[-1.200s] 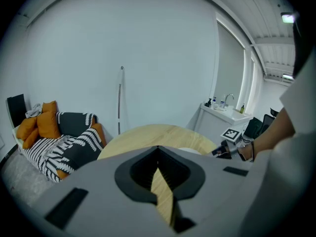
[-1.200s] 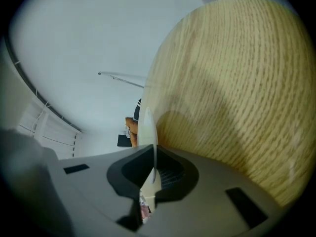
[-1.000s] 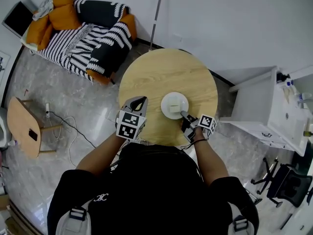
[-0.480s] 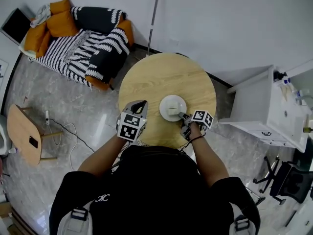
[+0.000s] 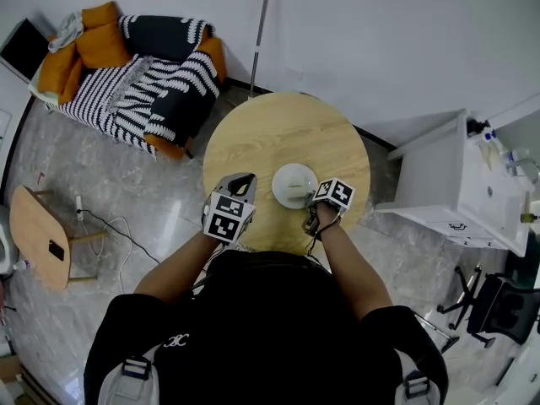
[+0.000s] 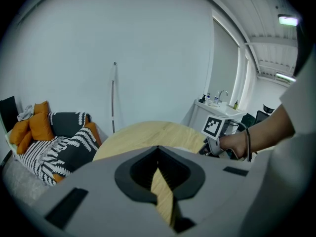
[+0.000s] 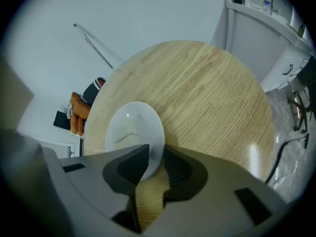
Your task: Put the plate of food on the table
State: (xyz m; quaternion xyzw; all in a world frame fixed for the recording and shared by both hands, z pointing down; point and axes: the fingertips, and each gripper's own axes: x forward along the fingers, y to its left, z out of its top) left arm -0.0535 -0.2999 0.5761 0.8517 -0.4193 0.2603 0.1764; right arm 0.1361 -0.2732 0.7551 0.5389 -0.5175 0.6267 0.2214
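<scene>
A white plate (image 5: 294, 183) with a pale piece of food (image 5: 297, 191) lies on the near half of the round wooden table (image 5: 278, 129). My right gripper (image 5: 315, 197) is at the plate's near right edge. In the right gripper view the plate (image 7: 129, 130) has its rim between the jaws of my right gripper (image 7: 157, 153), which is shut on it. My left gripper (image 5: 241, 179) hovers over the table's near left edge, a little left of the plate. Its jaws are shut with nothing between them, as the left gripper view (image 6: 158, 149) shows.
A striped sofa (image 5: 143, 66) with orange cushions stands at the far left. A pole (image 5: 257, 36) leans on the wall behind the table. A white sink cabinet (image 5: 472, 184) is close on the right, a small wooden side table (image 5: 38, 234) on the left, and an office chair (image 5: 498, 310) near right.
My right gripper has swung in closer to the plate, its marker cube now right beside the rim. The left gripper has stayed in place.
</scene>
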